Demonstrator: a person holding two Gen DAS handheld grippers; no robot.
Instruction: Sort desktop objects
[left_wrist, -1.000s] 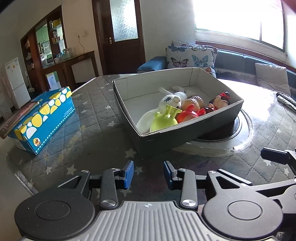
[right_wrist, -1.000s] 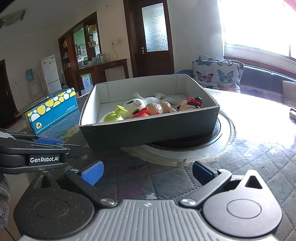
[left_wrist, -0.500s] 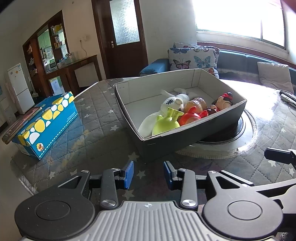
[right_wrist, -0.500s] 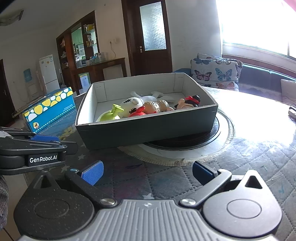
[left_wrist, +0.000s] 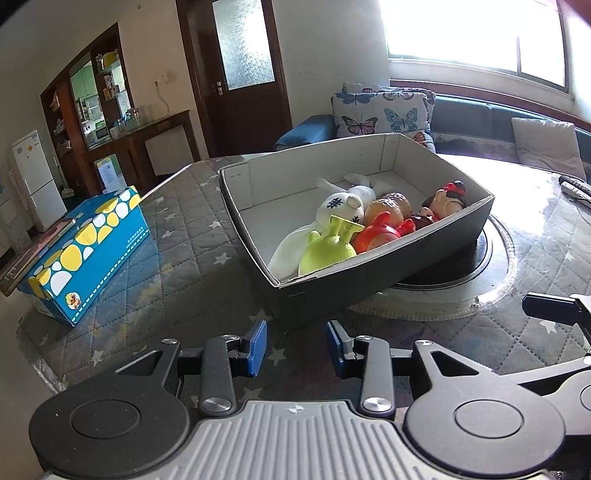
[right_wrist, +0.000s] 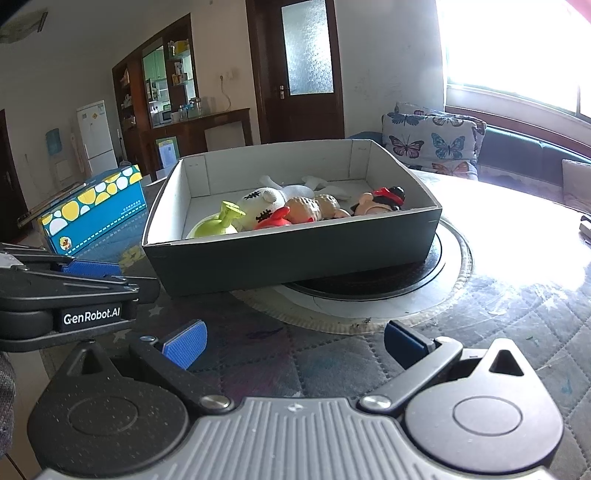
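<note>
Quilted, star-printed surface (left_wrist: 192, 236). Dark cardboard box (right_wrist: 295, 251), pale inside, rests partly on a round turntable (right_wrist: 443, 284); holds glossy plastic toys (left_wrist: 332, 247) and a knitted white doll (left_wrist: 343, 206). Left gripper (left_wrist: 295, 347) and right gripper (right_wrist: 295, 341) spread, empty, near the box.

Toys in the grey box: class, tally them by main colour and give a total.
Green toy: 1
White plush: 1
Red toy: 1
Tan toy: 1
Red-and-black figure: 1
Total: 5 visible in the grey box
</note>
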